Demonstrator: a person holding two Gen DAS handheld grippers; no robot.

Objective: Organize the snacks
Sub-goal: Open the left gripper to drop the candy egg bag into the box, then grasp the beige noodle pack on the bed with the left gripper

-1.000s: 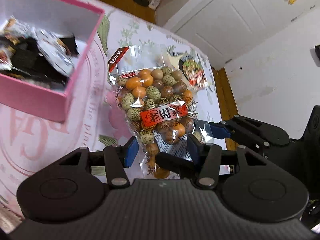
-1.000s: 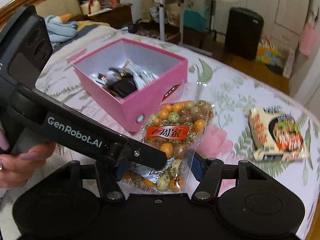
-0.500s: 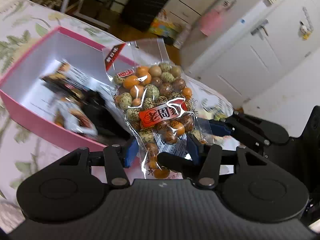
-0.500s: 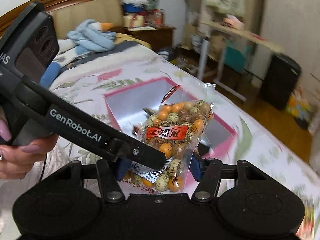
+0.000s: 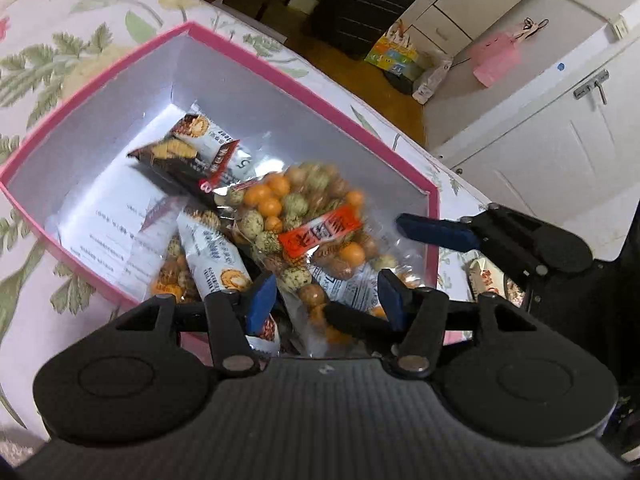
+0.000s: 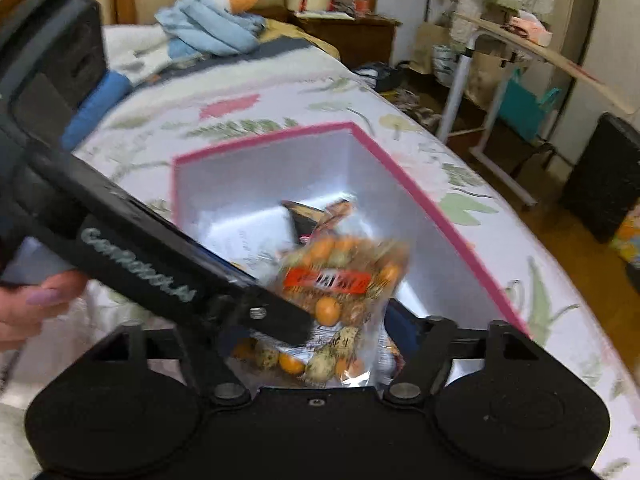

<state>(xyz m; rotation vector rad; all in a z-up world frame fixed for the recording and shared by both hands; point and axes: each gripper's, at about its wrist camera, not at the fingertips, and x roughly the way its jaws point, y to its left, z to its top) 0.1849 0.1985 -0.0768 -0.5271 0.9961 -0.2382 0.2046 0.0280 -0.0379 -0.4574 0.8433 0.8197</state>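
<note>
L gripper (image 5: 326, 298) & R gripper (image 6: 316, 334) angled down, jaws opening, nut bag (image 5: 308, 232) between, over pink box (image 5: 304, 84)

One pink box (image 5: 304, 92), one bag of coated nuts (image 5: 304, 232), two grippers.

Behind my work spot there's a black suitcase (image 5: 362, 2) standing on the wood floor, with a colourful little carton (image 5: 396, 53) just beside it. White cabinet doors (image 5: 560, 136) fill the right side, one with a metal latch handle (image 5: 594, 86), and something pink (image 5: 496, 56) hangs off the counter edge above them. From my other camera I get a bed with a crumpled blue cloth (image 6: 208, 26) on it, a wooden nightstand (image 6: 348, 36) piled with stuff, and a white-legged folding table (image 6: 520, 44). Floral tablecloth (image 6: 256, 120) under everything.
</note>
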